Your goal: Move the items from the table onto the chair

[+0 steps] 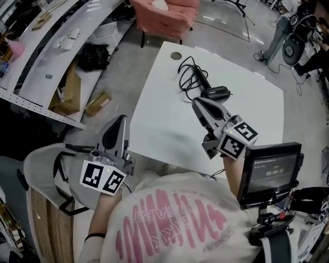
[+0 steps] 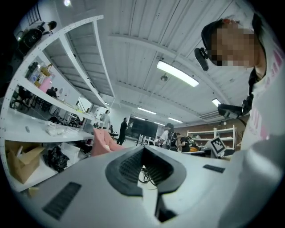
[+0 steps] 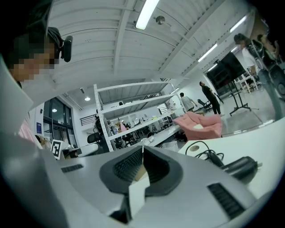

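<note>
A black cable (image 1: 189, 72) lies coiled on the white table (image 1: 164, 128), with a black cylindrical device (image 1: 220, 93) beside it. Both show in the right gripper view, the cable (image 3: 207, 151) and the device (image 3: 240, 165). The pink chair (image 1: 164, 15) stands beyond the table's far edge, a small white thing (image 1: 160, 5) on its seat. My right gripper (image 1: 197, 101) hovers over the table just short of the device, jaws shut and empty (image 3: 142, 149). My left gripper (image 1: 122, 119) is off the table's left edge, jaws together with nothing held (image 2: 143, 149).
Long white shelves (image 1: 61, 46) run along the left, with cardboard boxes (image 1: 69, 95) and a black bag (image 1: 93, 55) on the floor. A small monitor (image 1: 272, 172) is mounted at lower right. A grey seat (image 1: 43, 167) sits at lower left. People stand far off in the room.
</note>
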The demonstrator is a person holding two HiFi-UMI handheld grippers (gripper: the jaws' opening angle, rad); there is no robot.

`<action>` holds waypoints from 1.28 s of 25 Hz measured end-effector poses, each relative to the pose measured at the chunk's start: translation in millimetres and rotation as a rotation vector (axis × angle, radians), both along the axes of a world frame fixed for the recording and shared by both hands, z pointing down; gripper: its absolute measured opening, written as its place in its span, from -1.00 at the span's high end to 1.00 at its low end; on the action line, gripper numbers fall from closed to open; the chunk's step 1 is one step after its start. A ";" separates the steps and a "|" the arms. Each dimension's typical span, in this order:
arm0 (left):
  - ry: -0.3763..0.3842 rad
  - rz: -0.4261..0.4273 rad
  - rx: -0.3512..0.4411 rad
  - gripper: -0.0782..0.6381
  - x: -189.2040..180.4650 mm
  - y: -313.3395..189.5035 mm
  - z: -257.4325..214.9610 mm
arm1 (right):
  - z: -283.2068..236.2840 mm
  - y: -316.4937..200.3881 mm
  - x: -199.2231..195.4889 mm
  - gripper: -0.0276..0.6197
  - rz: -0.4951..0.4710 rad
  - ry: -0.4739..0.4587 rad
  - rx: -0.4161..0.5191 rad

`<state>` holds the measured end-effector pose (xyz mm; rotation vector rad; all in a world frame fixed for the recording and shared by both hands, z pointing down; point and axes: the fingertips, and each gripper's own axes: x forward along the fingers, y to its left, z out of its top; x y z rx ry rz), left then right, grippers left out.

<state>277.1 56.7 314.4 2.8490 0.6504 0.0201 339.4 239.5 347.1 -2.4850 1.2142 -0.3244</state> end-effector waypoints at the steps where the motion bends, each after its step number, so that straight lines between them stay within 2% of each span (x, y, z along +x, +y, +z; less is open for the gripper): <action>1: 0.005 0.020 0.022 0.76 3.0 7.4 -1.0 | 0.2 5.0 3.4 0.86 0.010 -0.003 0.000; 5: 0.019 0.054 0.083 0.76 16.0 19.6 -6.8 | -1.5 22.5 18.1 0.86 0.060 -0.009 0.008; 12: -0.010 0.123 0.058 0.76 42.6 21.0 -6.3 | -5.8 51.8 38.6 0.86 0.183 -0.019 -0.042; 17: -0.019 0.205 0.080 0.76 63.0 30.5 -19.2 | -9.6 81.3 58.1 0.85 0.286 -0.046 -0.103; 20: -0.020 0.235 0.077 0.76 77.1 18.7 -23.0 | 1.2 81.6 70.6 0.78 0.313 -0.080 -0.202; 24: -0.018 0.246 0.062 0.76 96.7 -9.0 -15.5 | 36.2 65.4 93.7 0.60 0.291 -0.132 -0.381; 28: -0.034 0.250 0.043 0.76 110.6 -24.5 -11.9 | 68.4 60.1 115.1 0.43 0.230 -0.198 -0.584; 32: -0.049 0.251 0.037 0.76 116.5 -32.7 -5.1 | 107.6 59.8 131.6 0.40 0.139 -0.295 -0.770</action>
